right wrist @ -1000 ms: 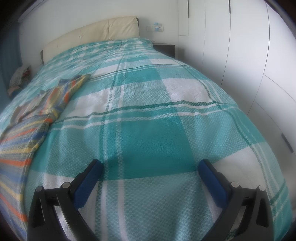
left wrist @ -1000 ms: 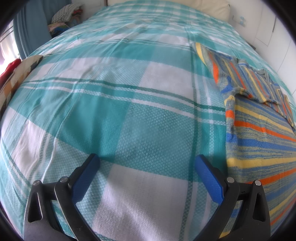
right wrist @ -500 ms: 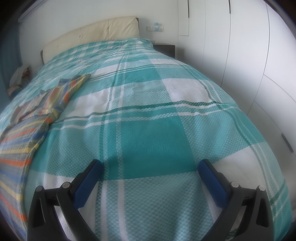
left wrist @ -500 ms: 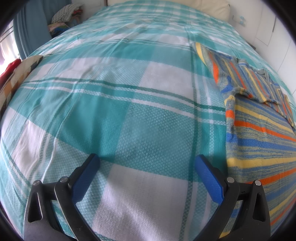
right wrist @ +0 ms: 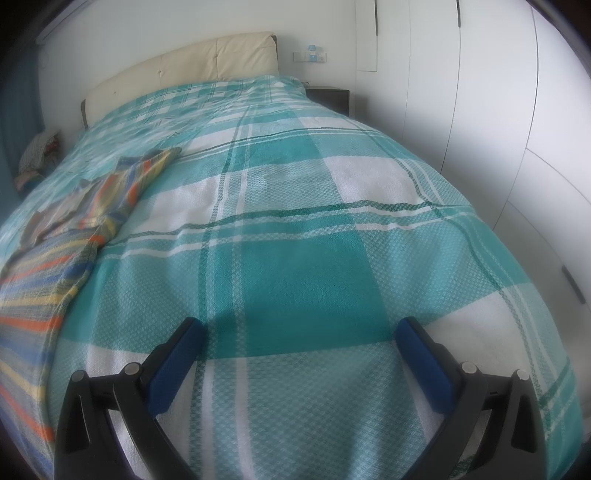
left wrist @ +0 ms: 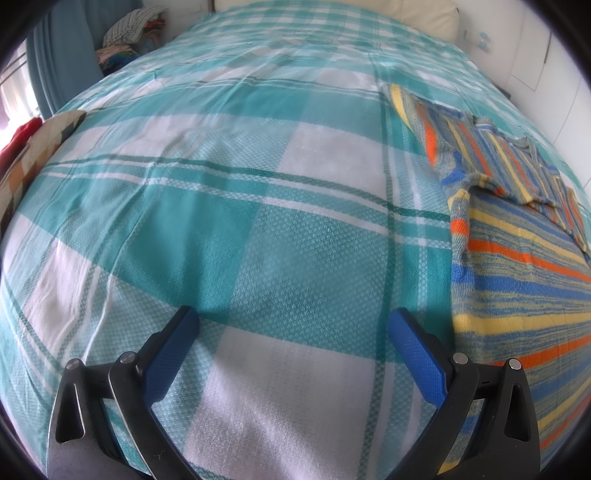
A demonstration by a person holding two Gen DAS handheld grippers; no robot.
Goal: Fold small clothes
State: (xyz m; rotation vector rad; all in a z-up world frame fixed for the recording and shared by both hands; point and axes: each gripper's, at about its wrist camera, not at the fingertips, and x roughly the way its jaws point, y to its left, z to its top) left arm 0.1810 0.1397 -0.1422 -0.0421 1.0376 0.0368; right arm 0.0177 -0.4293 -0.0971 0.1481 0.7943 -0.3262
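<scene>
A striped knit garment (left wrist: 517, 266) in blue, yellow and orange lies flat on the bed, with one sleeve folded across its upper part. In the left wrist view it is at the right; in the right wrist view the garment (right wrist: 48, 266) is at the left. My left gripper (left wrist: 291, 325) is open and empty, just above the bedspread, left of the garment's edge. My right gripper (right wrist: 301, 332) is open and empty above the bedspread, to the right of the garment.
The bed is covered by a teal and white plaid bedspread (left wrist: 229, 184). A cream headboard (right wrist: 184, 70) is at the far end. White wardrobe doors (right wrist: 480, 110) stand along the right. A pile of clothes (left wrist: 129, 33) and a patterned cushion (left wrist: 33, 155) are at the left.
</scene>
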